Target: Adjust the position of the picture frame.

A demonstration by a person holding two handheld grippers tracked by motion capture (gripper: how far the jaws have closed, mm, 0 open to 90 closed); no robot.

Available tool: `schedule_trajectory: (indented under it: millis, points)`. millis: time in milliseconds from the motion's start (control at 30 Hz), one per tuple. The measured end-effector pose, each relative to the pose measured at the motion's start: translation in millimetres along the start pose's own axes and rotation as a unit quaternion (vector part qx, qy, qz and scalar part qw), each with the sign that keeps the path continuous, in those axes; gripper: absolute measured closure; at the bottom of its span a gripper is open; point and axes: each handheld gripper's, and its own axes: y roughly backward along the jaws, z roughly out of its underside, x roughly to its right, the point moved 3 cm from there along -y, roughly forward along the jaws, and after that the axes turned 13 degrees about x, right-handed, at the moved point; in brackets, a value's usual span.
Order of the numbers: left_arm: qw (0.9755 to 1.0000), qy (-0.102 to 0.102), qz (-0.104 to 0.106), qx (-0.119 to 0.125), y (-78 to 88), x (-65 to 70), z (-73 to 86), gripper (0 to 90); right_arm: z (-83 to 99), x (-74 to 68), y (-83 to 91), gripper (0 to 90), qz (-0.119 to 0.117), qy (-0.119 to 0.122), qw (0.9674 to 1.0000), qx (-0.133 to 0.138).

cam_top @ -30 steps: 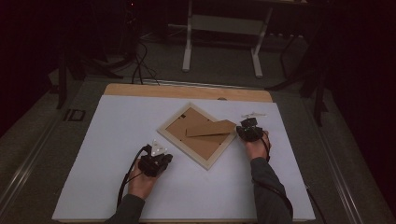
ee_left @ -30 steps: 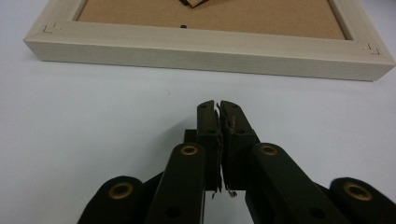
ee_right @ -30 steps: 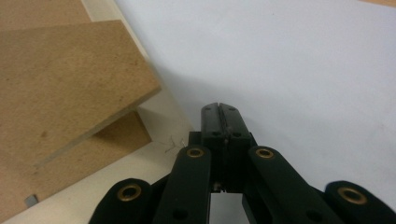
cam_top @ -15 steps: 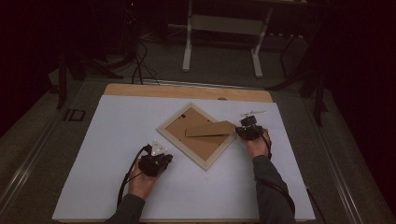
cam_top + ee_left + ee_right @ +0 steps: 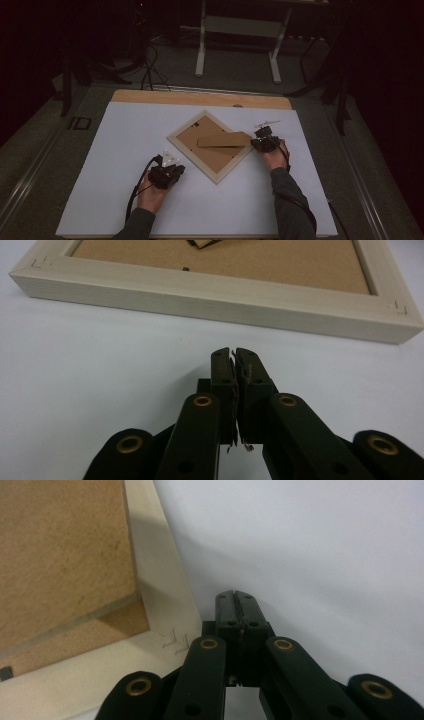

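High view shows nothing changed over the last second: the picture frame (image 5: 212, 146) lies face-down mid-table between 2 grippers, left gripper (image 5: 167, 172) near it and right gripper (image 5: 264, 141) at its right corner, both pinched closed, empty, so work seems paused.

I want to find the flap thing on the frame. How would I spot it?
Look at the big white sheet covering the table. In its middle lies a pale wooden picture frame, face down, turned like a diamond. The brown cardboard stand flap lies across its brown backing, a long strip reaching toward the right gripper.
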Motion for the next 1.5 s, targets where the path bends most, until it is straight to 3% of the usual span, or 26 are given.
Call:
schedule_trajectory:
  millis: [233, 767, 1033, 1233, 1500]
  points:
    - [1.0, 0.0, -0.001, -0.003, -1.6, -0.2, 0.8, 87.6, 7.9, -9.4, 5.1, 90.0, -0.021, -0.01, 0.9997, 0.009]
    - [0.9998, -0.006, -0.006, -0.017, -5.5, 1.8, 4.2, 88.5, 33.7, -41.4, 32.9, 90.0, -0.068, 0.018, 0.9972, 0.027]
    - [0.9996, 0.0, -0.01, -0.026, -5.8, 0.3, 5.3, 90.0, 46.1, -44.8, 46.6, 90.0, -0.09, -0.001, 0.9956, 0.026]
    - [0.9995, -0.009, -0.019, -0.025, -6.4, 3.2, 5.2, 90.0, 55.7, -51.9, 58.2, 90.0, -0.085, 0.005, 0.996, 0.029]
    - [0.9996, 0.004, -0.001, -0.029, -3.0, -3.7, 4.7, 90.0, 68.1, -62.9, 72.3, 90.0, -0.093, 0.024, 0.9947, 0.037]
